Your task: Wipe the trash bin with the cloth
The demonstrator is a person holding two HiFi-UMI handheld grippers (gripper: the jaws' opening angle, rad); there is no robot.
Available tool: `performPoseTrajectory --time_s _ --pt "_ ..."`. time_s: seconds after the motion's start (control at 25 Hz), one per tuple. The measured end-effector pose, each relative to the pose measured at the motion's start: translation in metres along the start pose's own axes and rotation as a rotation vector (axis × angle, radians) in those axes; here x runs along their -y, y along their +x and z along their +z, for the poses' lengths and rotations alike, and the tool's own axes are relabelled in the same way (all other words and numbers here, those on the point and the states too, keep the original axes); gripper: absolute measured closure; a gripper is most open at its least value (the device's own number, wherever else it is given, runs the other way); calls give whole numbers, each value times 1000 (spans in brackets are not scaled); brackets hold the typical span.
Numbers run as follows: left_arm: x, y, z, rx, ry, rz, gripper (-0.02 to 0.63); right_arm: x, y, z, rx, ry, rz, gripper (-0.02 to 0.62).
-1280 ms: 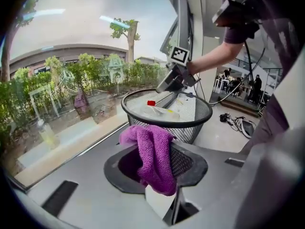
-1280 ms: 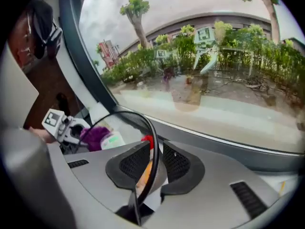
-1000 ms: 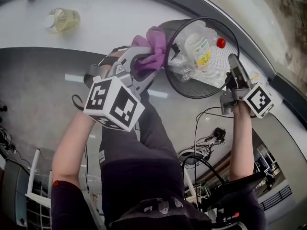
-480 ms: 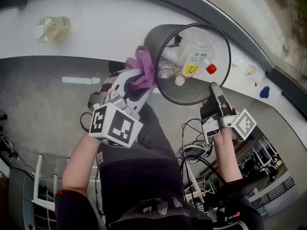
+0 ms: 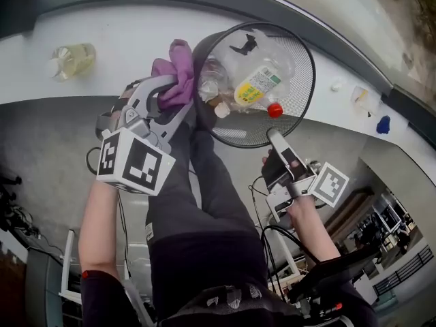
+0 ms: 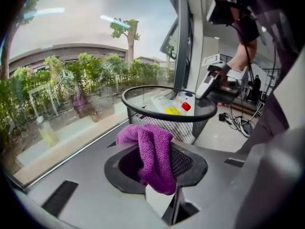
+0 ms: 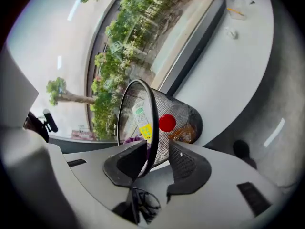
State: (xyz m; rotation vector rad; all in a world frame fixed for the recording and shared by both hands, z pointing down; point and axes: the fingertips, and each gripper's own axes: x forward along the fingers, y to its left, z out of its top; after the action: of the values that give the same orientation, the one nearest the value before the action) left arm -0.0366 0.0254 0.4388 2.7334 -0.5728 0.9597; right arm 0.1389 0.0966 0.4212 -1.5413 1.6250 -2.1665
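**Trash bin** (image 5: 300,97): black wire mesh, round, with its open top towards the head view. It stands at the edge of the white sill (image 5: 129,39). Contents: a clear plastic bottle (image 5: 255,84) with a yellow-green label and a red cap (image 5: 274,110), plus other crumpled clear plastic.

**Cloth** (image 5: 176,73): purple and bunched, against the bin's outer mesh just below the rim, on its left side.

**Left gripper** (image 5: 170,104): jaws clamped on the cloth, which hangs out over the pads.

**Right gripper** (image 5: 276,142): at the bin's near rim. Its jaws have just been opening and stand apart, with the rim wire running between them and a gap beside one pad.

**Sill, further out:** a pale yellowish bottle (image 5: 71,58) lies at the far left. A small blue object (image 5: 383,124) sits at the far right.
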Motion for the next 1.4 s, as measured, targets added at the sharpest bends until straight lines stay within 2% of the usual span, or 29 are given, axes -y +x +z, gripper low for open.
performPoseTrajectory --time_s 0.04,0.12,0.24,0.32,0.4,0.48,0.56,0.64,0.72,0.76,0.88,0.96,1.08,1.2,1.4 --pt "8 0 -3 -12 8 -10 499 1 -5 9 -15 -95 -22 464" --pt "23 -2 -7 -25 6 -24 499 -4 -16 36 -31 -348 -69 445" --pt "39 -2 -9 -15 -20 -47 499 -35 -14 86 -37 -759 -94 445" --pt "45 -1 -10 -15 -18 -52 499 -50 5 110 -73 -987 -132 445" --pt "46 0 -10 -22 -7 -48 499 -60 34 119 -163 -1161 -147 445" --pt "43 -2 -9 -22 0 -38 499 -57 55 120 -256 -1231 -180 448" --pt "36 -4 -6 -11 -1 -21 499 -52 64 118 -279 -1160 -198 538" --pt "23 -4 -4 -5 11 -5 499 -52 65 119 -218 -949 -147 557" --pt "7 -3 -2 2 45 9 499 -46 60 123 -124 -689 -100 541" --pt "-1 -4 0 11 55 15 499 -38 55 125 -71 -570 -107 532" --pt "-15 -8 5 36 61 21 499 -19 40 120 44 -311 -125 522" --pt "-9 -7 7 34 78 7 499 -14 34 104 42 -245 -124 517" --pt "20 -2 6 28 84 -45 499 -8 28 76 6 -215 -142 511" --pt "50 0 5 18 46 -100 499 1 17 66 18 -182 -172 509" --pt "88 8 16 45 -36 -190 499 2 18 48 -12 28 -114 499"
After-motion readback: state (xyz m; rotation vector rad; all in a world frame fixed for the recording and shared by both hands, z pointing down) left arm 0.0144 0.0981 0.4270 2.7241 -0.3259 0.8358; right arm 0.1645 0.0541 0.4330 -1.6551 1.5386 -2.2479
